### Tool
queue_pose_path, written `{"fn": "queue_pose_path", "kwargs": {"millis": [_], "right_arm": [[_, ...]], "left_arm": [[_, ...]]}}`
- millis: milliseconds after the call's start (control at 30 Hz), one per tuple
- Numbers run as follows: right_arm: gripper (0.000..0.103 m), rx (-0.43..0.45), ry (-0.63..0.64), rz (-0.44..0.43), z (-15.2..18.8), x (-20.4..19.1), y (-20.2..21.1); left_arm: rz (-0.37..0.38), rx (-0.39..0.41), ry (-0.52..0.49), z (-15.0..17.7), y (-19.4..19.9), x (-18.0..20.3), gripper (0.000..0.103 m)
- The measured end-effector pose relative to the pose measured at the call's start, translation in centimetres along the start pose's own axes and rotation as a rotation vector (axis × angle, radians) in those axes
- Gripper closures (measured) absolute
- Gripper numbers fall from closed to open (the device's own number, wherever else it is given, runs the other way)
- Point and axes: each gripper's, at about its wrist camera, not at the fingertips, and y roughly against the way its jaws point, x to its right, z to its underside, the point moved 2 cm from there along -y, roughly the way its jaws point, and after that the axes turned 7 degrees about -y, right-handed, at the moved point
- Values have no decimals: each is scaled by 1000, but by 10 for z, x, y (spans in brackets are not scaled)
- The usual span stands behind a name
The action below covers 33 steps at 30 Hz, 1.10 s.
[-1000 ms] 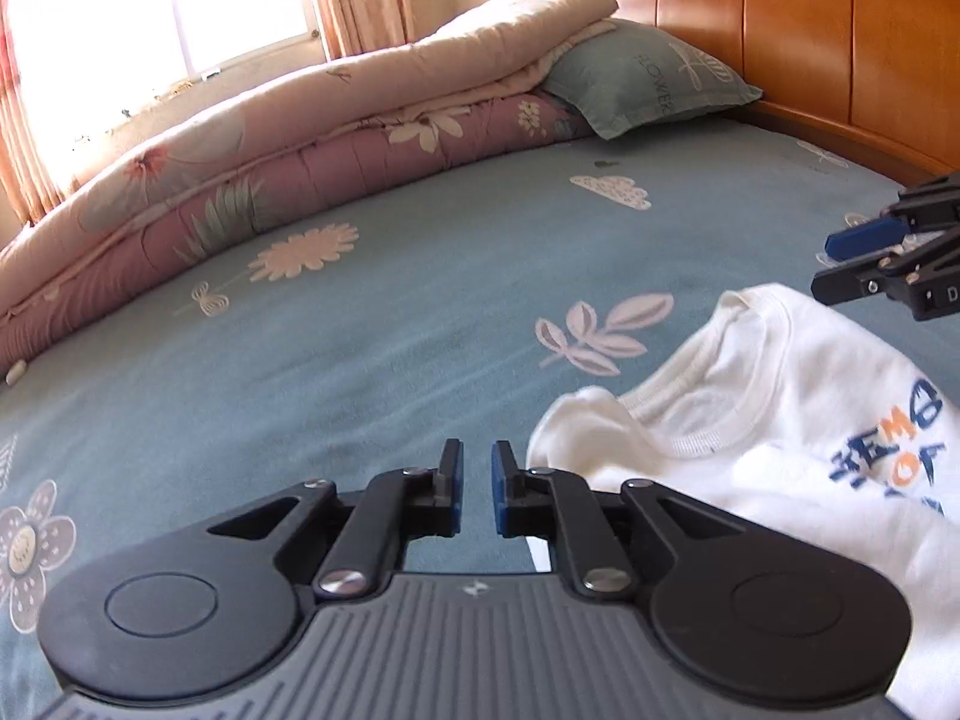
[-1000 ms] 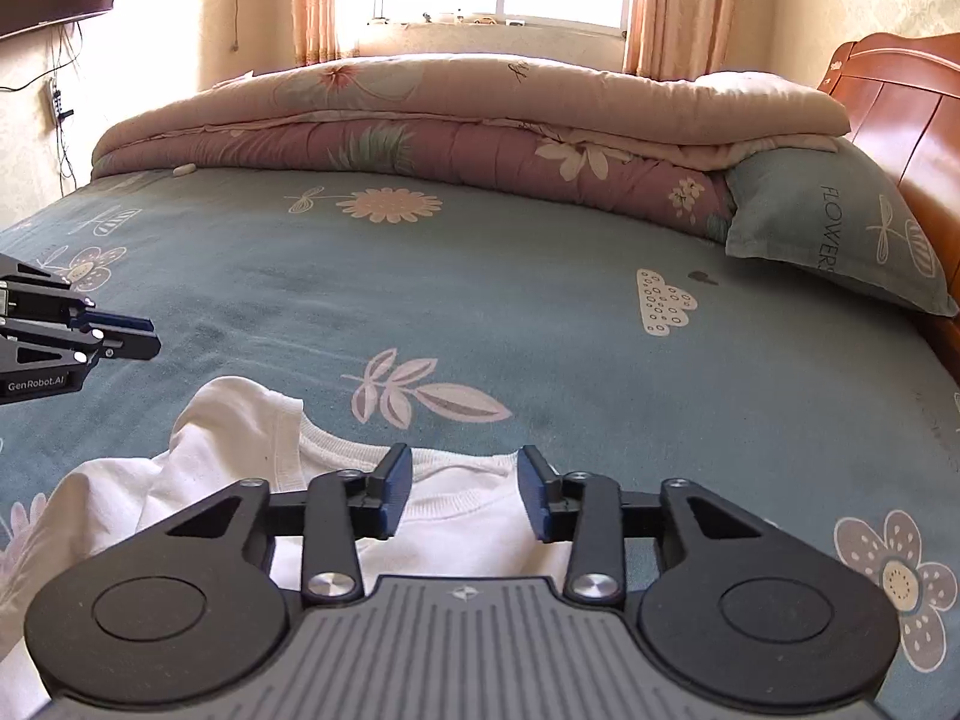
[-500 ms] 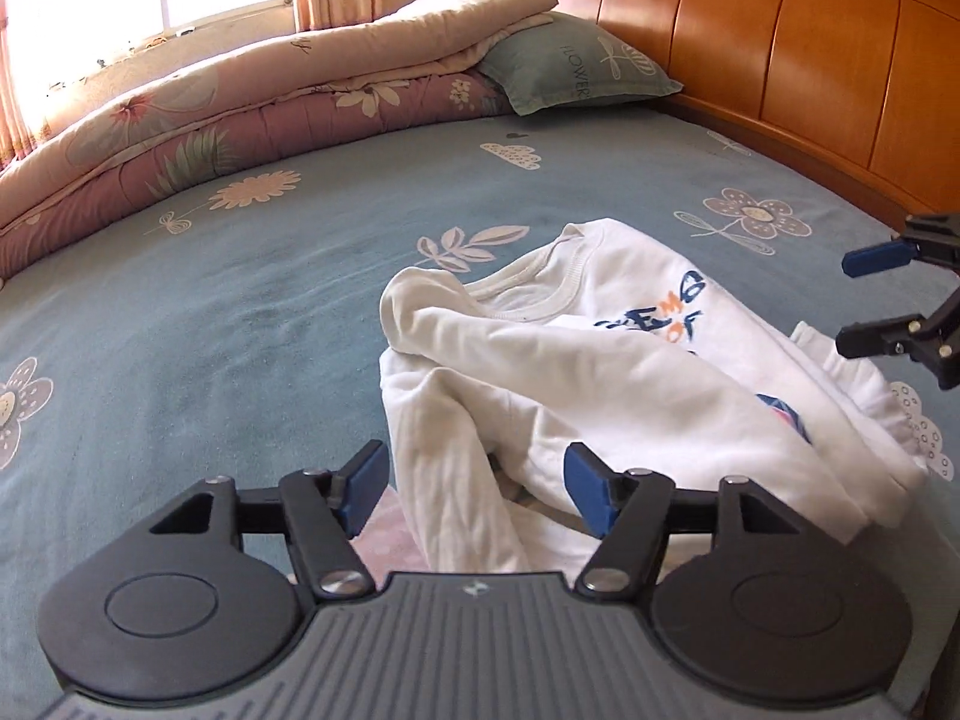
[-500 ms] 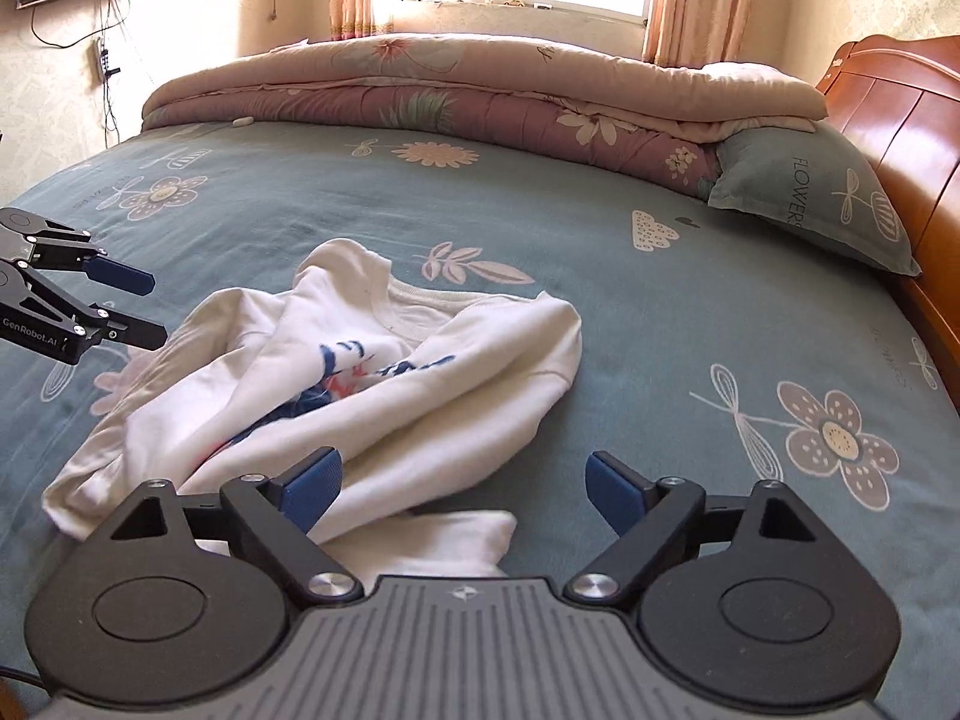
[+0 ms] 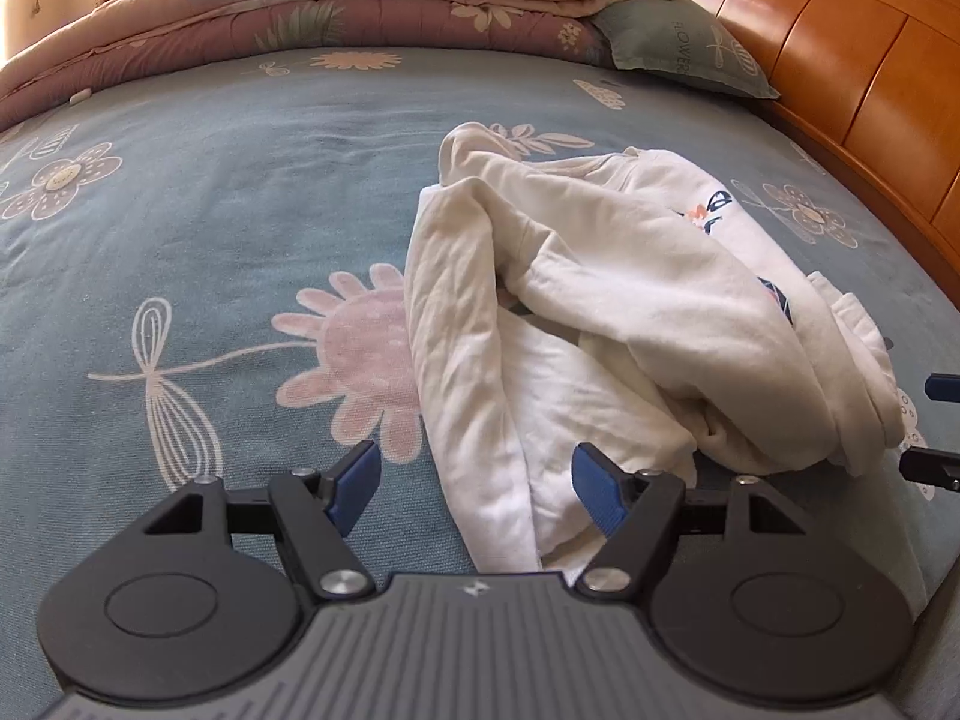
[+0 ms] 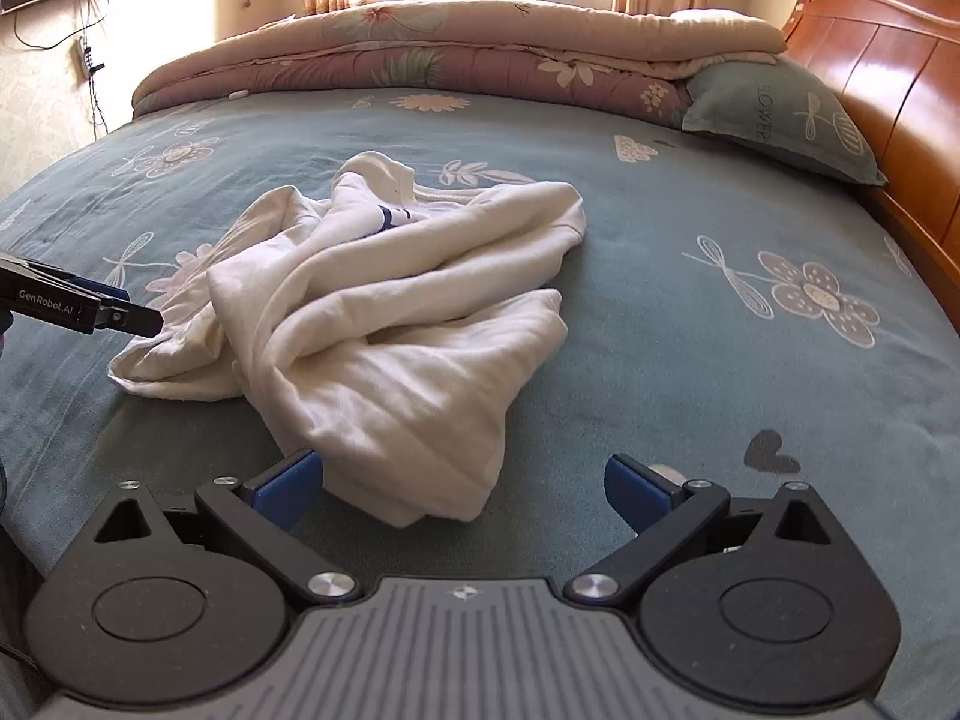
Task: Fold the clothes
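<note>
Right tongs (image 6: 462, 489): nearest item in the right view, spread very wide and widening further, nothing between the pads; hem of the garment just ahead of the left-hand pad (image 6: 288, 483), not touched. Probably parked this wide to take a thick bunch of cloth at the near edge.

Left tongs (image 5: 474, 492): released, spread moderately, a strip of white cloth lying on the bed between the pads but not pinched. Seen also in the right view as a dark tip beside the garment's left flap. Probably lined up on that strip for a pick-up.

White sweatshirt (image 6: 384, 312): crumpled heap, unfolded, toward the near edge of the bed, between the two tongs; sleeve or side panel trailing forward, blue and orange print partly buried in the folds. Judged: folding not begun; needs spreading flat first, hence one tool at each side.

Bed (image 6: 690, 348): teal sheet with flower and dragonfly motifs, bare around the heap, room enough to lay the garment out.

Pillow (image 6: 780, 120): teal, at the far right corner against the headboard (image 6: 888, 96).

Folded quilt (image 6: 456, 54): pink and cream, stacked along the far edge under the window, clear of the work area.
</note>
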Motion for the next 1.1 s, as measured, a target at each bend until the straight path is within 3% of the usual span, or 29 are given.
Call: {"fn": "queue_pose_path", "kwargs": {"millis": [200, 533, 733, 933, 1100], "right_arm": [[0, -36, 28, 57, 20, 1, -3], [0, -150, -26, 89, 40, 5, -36], [0, -128, -103, 93, 45, 9, -36], [0, -113, -154, 120, 46, 8, -36], [0, -91, -155, 131, 48, 6, -34]], "left_arm": [[-152, -42, -37, 7, -9, 10, 31], [-257, -75, -161, 12, -17, 22, 26], [-372, -56, -242, 4, -24, 26, 25], [-343, -76, -249, 10, -19, 26, 25], [-452, -53, -325, 1, -30, 30, 20]]}}
